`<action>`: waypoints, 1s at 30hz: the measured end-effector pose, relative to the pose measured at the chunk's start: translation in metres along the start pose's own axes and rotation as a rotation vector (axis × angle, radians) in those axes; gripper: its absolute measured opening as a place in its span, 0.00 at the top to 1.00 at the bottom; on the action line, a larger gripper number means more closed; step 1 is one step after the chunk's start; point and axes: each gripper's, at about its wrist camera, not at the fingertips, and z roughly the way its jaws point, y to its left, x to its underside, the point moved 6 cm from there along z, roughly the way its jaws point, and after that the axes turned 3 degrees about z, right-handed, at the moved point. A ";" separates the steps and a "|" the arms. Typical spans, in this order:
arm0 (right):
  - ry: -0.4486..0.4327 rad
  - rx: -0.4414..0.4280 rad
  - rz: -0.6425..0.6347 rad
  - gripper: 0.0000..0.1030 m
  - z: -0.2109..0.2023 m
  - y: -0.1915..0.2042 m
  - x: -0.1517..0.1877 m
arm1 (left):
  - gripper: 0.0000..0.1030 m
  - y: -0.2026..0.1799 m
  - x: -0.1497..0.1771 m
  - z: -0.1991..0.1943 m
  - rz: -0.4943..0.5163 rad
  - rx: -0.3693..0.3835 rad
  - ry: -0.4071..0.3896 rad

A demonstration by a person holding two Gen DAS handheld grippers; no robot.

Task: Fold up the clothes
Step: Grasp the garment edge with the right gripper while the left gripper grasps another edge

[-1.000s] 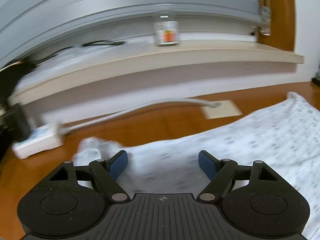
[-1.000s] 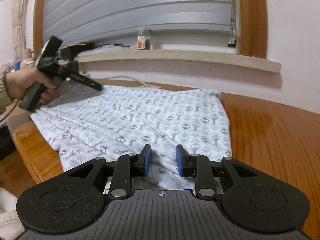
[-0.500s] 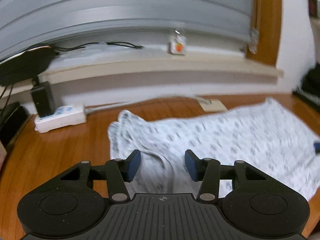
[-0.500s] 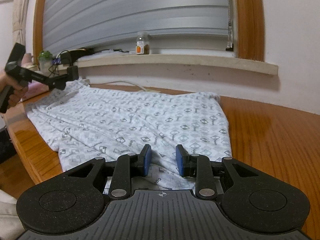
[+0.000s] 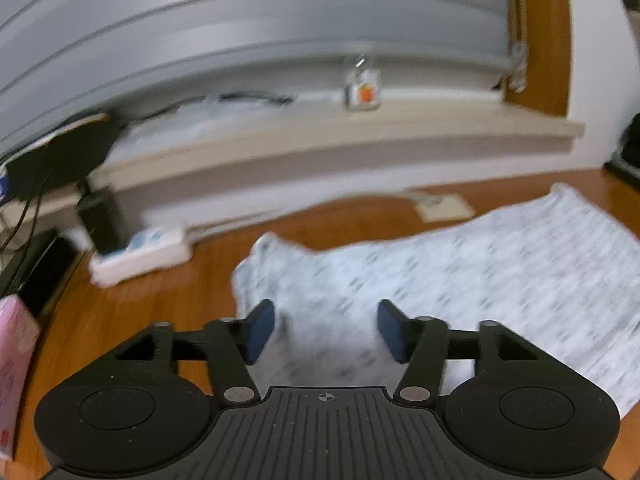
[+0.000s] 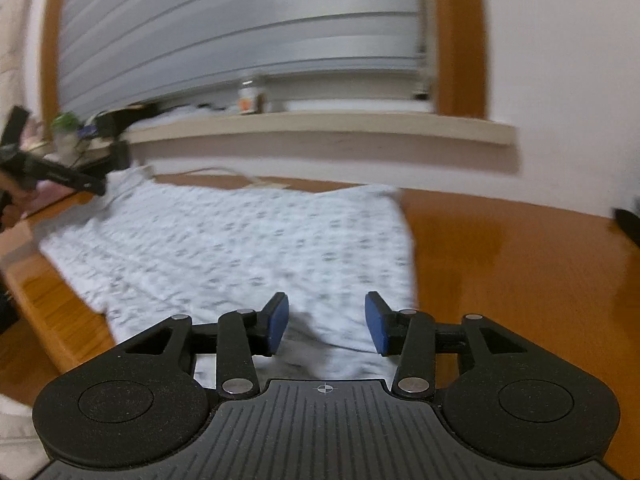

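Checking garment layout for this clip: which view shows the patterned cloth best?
The right wrist view: the patterned cloth shows nearly whole, spread flat on the wooden table. The left wrist view shows only part of it, blurred and cut off at the right edge.

Right claw point(image 6: 326, 322) released garment point(image 6: 248, 240).

One white patterned cloth garment point(image 6: 256, 248) lies on the brown wooden tabletop point(image 6: 520, 264), reaching its near edge. One small glass jar with an orange label point(image 5: 363, 90) stands on the pale window sill point(image 5: 400, 132). One white power strip point(image 5: 140, 254) sits toward the tabletop's far left edge (blurred). Two black two-finger grippers with blue pads: left gripper point(image 5: 326, 330), right gripper point(image 6: 326, 322).
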 end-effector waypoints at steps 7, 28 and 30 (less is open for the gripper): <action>0.070 0.022 0.150 0.58 0.010 -0.033 0.002 | 0.32 -0.073 -0.032 0.031 0.042 0.135 -0.029; -0.016 -0.079 0.081 0.95 0.001 0.006 -0.039 | 0.27 -0.297 -0.125 0.153 -0.012 0.442 0.211; -0.019 -0.091 0.057 0.95 0.001 0.015 -0.040 | 0.27 -0.303 -0.126 0.161 0.045 0.386 0.236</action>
